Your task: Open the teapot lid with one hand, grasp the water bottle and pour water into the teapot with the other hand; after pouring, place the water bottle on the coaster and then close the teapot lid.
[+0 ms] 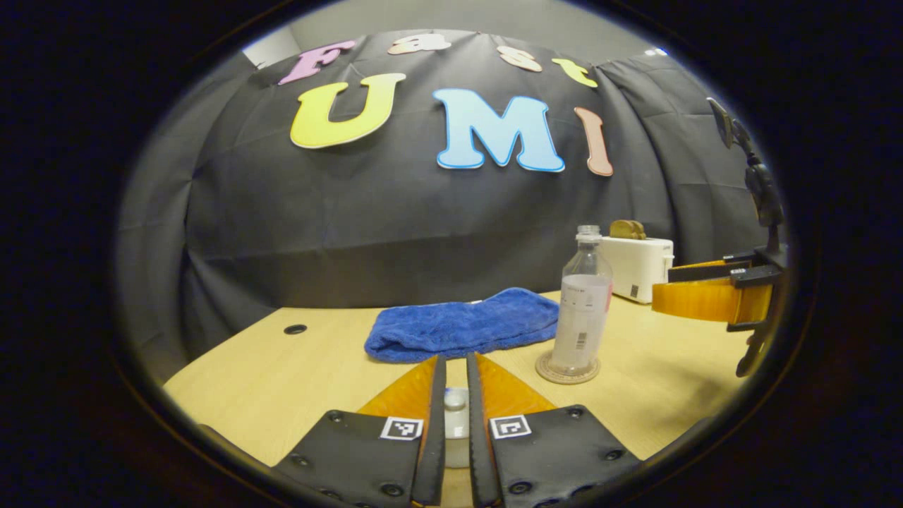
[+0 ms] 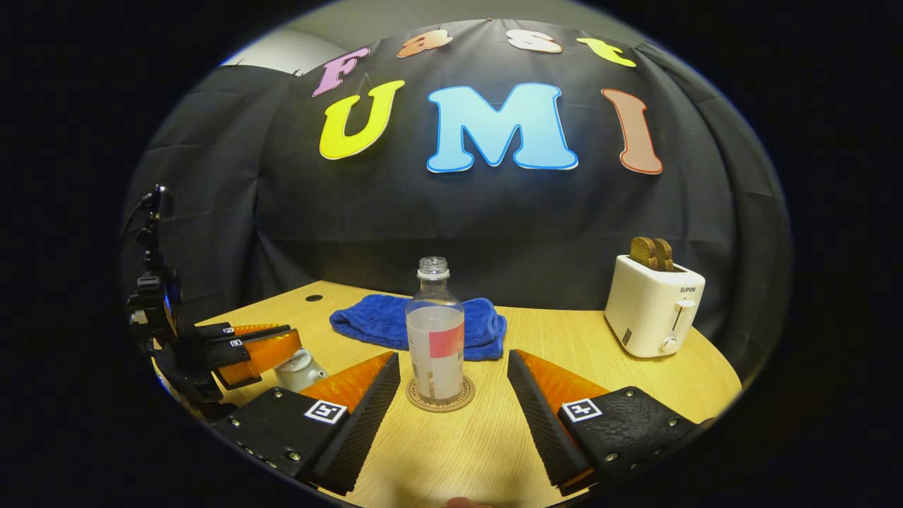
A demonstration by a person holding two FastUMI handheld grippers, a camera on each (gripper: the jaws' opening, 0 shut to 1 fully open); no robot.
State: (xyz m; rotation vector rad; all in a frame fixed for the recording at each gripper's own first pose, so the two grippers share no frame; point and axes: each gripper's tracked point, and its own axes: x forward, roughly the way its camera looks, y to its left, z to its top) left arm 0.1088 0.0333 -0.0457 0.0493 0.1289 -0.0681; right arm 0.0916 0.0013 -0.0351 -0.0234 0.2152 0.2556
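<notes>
On a pale wooden tabletop, a clear plastic water bottle with no cap stands upright on a round cork coaster, its long axis vertical.

In the right gripper view, the right hand-held gripper faces the bottle straight on. Its two fingers are spread wide apart, and the bottle stands just beyond the gap between them, touching neither.

In the left gripper view, the left hand-held gripper has its fingers drawn close together on the small knob of a white teapot lid, with the pot directly below it. The fingers appear to pinch the knob.

From the left gripper, the bottle lies to the right and a little farther off, so the right gripper is the nearer one.

A folded blue towel lies behind the bottle, and a white toaster sits at the far right.

Since the bottle rests on its coaster, pouring looks finished, and setting the lid down seems to be the step in hand.
</notes>
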